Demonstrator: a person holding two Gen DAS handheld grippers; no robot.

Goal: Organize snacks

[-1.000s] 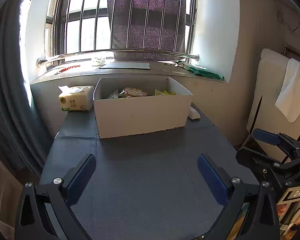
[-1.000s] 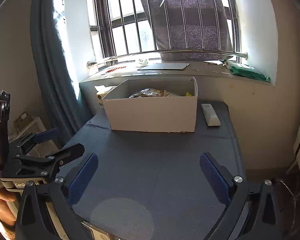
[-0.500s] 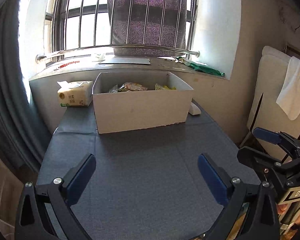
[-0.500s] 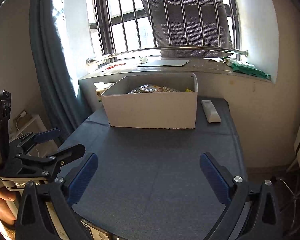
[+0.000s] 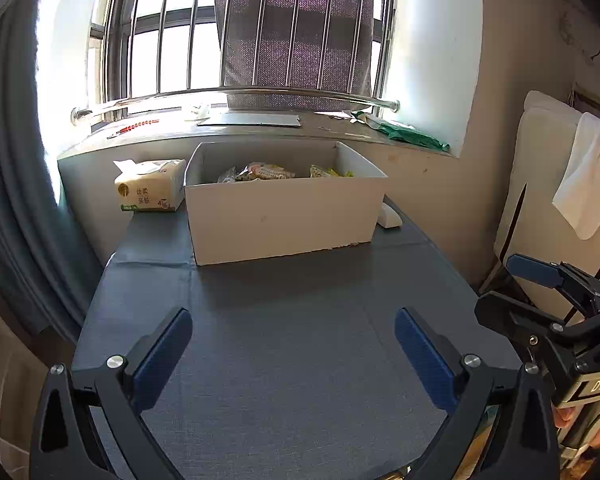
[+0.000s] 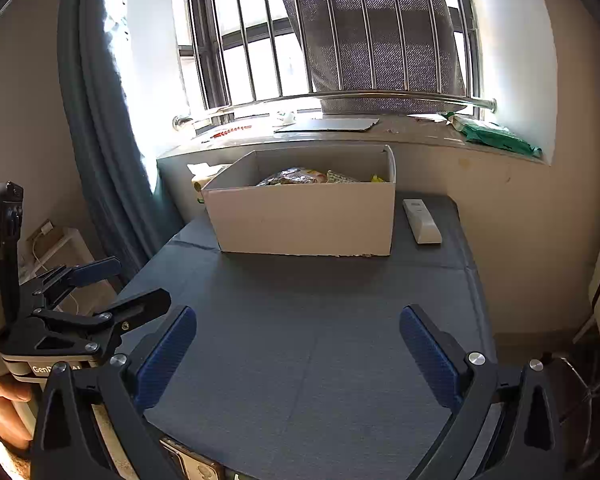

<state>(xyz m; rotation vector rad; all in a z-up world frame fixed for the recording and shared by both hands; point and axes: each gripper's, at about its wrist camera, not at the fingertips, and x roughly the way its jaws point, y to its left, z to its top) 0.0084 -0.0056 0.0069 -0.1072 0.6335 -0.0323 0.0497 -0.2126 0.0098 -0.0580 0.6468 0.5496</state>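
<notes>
Window-side room, barred window behind, grey-covered bench (image 5: pixel 300 340) sitting under the sill. Listing left to right: a curtain (image 5: pixel 8 200) is hanging at the far left; a tissue pack (image 5: pixel 150 186) is resting at the bench's back left corner, just beside the box; a white cardboard box (image 5: pixel 284 216) is standing at the back centre, open-topped, with snacks (image 5: pixel 266 171) showing as wrapped packets lying inside it below the rim; a white remote (image 6: pixel 421 221) is lying just right of the box, apart from it. Left claw (image 5: pixel 296 354) is hovering over the near bench with both blue pads spread wide, gripping nothing. Right claw (image 6: pixel 298 354) is doing likewise, jaws wide apart and empty; each claw is also showing at the edge of the other's view. No snack is visible loose on the bench, so the sorting is probably finished or any remaining packets are sitting out of view. Snacks are lying well ahead of both claws, beyond bare cloth. Any further reach is best made from above the rim, descending inside the walls so the light box is not getting shoved back.
</notes>
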